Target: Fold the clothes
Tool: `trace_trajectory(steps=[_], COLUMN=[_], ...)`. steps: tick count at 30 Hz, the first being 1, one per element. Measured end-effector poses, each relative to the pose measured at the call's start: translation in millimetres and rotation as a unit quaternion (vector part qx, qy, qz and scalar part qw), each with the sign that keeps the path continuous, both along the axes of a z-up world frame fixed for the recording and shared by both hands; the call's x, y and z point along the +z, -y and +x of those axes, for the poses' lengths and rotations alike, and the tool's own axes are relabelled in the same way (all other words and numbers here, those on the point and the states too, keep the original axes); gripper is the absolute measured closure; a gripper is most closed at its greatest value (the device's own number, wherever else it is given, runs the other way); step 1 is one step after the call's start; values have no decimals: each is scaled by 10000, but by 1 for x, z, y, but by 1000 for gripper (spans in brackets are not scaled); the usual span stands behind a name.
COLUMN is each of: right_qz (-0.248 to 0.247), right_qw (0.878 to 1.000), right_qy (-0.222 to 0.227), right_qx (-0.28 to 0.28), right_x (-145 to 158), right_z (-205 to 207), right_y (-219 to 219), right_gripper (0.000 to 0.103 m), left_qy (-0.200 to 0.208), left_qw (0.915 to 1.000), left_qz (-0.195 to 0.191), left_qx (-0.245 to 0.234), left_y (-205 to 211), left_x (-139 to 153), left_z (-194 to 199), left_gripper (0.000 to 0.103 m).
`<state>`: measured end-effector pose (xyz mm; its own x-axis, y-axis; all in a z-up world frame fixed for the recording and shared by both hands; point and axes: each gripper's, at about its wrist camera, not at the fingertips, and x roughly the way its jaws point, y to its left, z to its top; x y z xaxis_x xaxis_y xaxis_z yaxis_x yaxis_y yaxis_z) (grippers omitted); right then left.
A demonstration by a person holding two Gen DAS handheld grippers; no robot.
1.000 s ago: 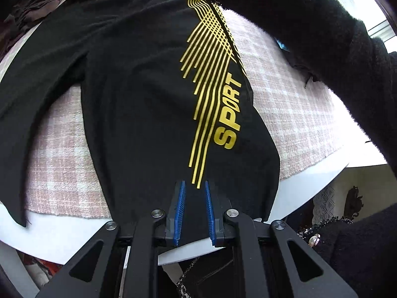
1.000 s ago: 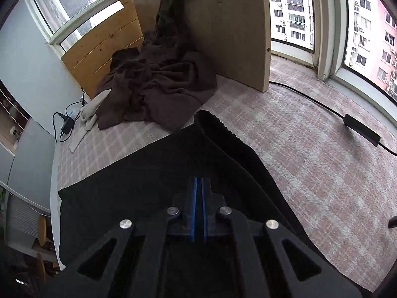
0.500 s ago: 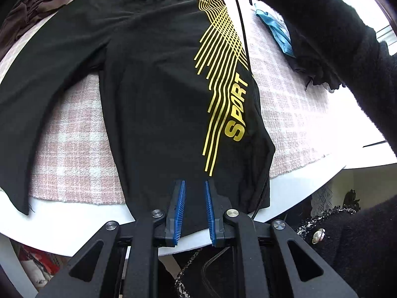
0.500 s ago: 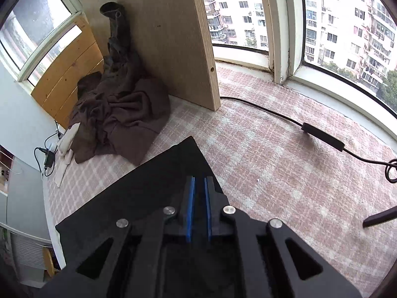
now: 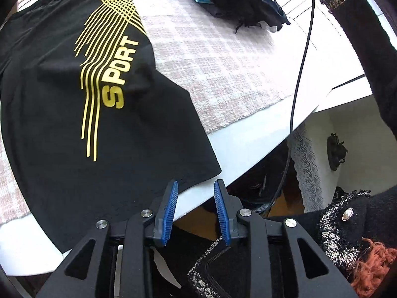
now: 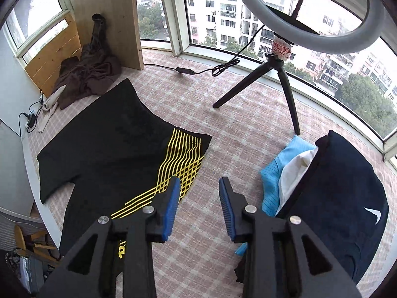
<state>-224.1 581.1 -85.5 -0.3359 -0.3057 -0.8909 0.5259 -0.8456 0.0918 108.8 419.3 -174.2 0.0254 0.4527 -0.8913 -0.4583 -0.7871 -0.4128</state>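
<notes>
A black T-shirt [image 5: 74, 114] with yellow stripes and the word SPORT lies flat on the pink checked cloth [image 5: 223, 69], its hem hanging over the white table edge [image 5: 238, 146]. My left gripper [image 5: 196, 186] hovers just right of the hem corner. Its jaws are opening and hold nothing. In the right wrist view the shirt [image 6: 111, 149] lies with one long side folded in and a sleeve sticking out at the left. My right gripper [image 6: 198, 183] hangs above the checked cloth [image 6: 235, 129], beside the striped edge. Its jaws are opening, with nothing between them.
A navy garment [image 6: 342, 198] lies on blue and white ones [image 6: 275, 173] at the right. A ring light on a tripod [image 6: 273, 82] stands behind, its cable [image 6: 186, 70] trailing left. A brown heap [image 6: 86, 79] rests against a wooden board [image 6: 109, 19]. A person's black sleeve [image 5: 367, 37] crosses the left view.
Both grippers let go of the shirt and their jaws spread. The right one rose and swung away to the right. The left one slid right, off the hem.
</notes>
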Motion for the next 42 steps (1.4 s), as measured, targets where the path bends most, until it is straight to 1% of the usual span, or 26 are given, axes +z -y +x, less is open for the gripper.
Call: trace_trajectory(steps=[2, 3, 5, 7, 8, 9, 10, 12, 15, 18, 19, 21, 23, 24, 25, 26, 27, 29, 31, 32, 35, 37, 39, 42], right_qz=[-137, -171, -185, -285, -377, -449, -507, -559, -589, -590, -502, -224, -218, -276, -374, -521, -649, -820, -907, -944, -951, -942, -941, -860], right_qw=[9996, 9994, 9992, 9988, 9984, 9980, 9976, 9973, 9968, 9960, 9962, 9968, 9957, 9957, 9954, 9936, 9910, 9868, 9872, 9878, 9908, 9919, 9922, 9929], right_qy=[163, 210, 240, 268, 299, 330, 360, 374, 438, 546, 550, 524, 614, 552, 550, 717, 846, 929, 767, 670, 345, 182, 103, 82], right_qx=[-179, -220, -276, -298, -297, -300, -301, -280, -319, -402, -447, -567, -656, -689, -688, -705, -810, -1039, -1066, -1046, -898, -828, -810, -822], right_x=[-11, -16, -27, -36, -41, -47, -53, -66, -89, -111, -119, -135, -147, -148, -147, -147, -145, -134, -111, -97, -55, -33, -20, -13], right_z=[1, 1, 0, -4, -8, -12, -17, -26, -46, -67, -74, -89, -100, -103, -104, -106, -107, -107, -105, -105, -108, -109, -110, -111], right_y=[-15, -17, -19, -17, -15, -11, -7, 2, 18, 36, 41, 50, 53, 53, 54, 54, 52, 50, 56, 62, 93, 119, 149, 199], right_gripper=[71, 71, 71, 71, 71, 70, 70, 66, 60, 52, 51, 51, 51, 52, 72, 90, 97, 97, 97, 97, 97, 97, 97, 97], left_qy=[-55, -76, -252, -264, -345, -441, -408, -315, -119, -215, -239, -229, -218, -183, -156, -141, -134, -227, -316, -366, -503, -570, -642, -716], left_qw=[9999, 9998, 9986, 9967, 9965, 9966, 9968, 9975, 9987, 9973, 9965, 9952, 9939, 9936, 9933, 9931, 9932, 9929, 9924, 9920, 9878, 9841, 9799, 9741], left_qz=[-72, -113, -419, -724, -722, -652, -650, -637, -367, -215, -184, -108, -33, 37, 126, 187, 224, 262, 328, 343, 337, 320, 269, 177], left_qx=[-100, -140, -211, -261, -238, -231, -201, -60, 328, 666, 786, 940, 1078, 1115, 1136, 1146, 1132, 1139, 1139, 1155, 1432, 1653, 1870, 2137], left_y=[-13, -19, -32, -42, -43, -43, -41, -32, -5, 23, 31, 46, 58, 62, 68, 70, 73, 82, 92, 103, 155, 194, 237, 301], left_x=[0, 0, -3, -12, -12, -10, -11, -12, -3, 17, 23, 30, 36, 38, 36, 36, 36, 41, 47, 51, 64, 70, 73, 72], left_z=[-2, -3, -4, -6, -6, -6, -8, -13, -23, -26, -27, -29, -29, -29, -27, -27, -25, -23, -22, -22, -25, -27, -29, -32], left_gripper=[73, 68, 62, 64, 66, 86, 100, 102, 102, 102, 102, 102, 102, 102, 102, 102, 102, 102, 102, 102, 102, 102, 102, 102])
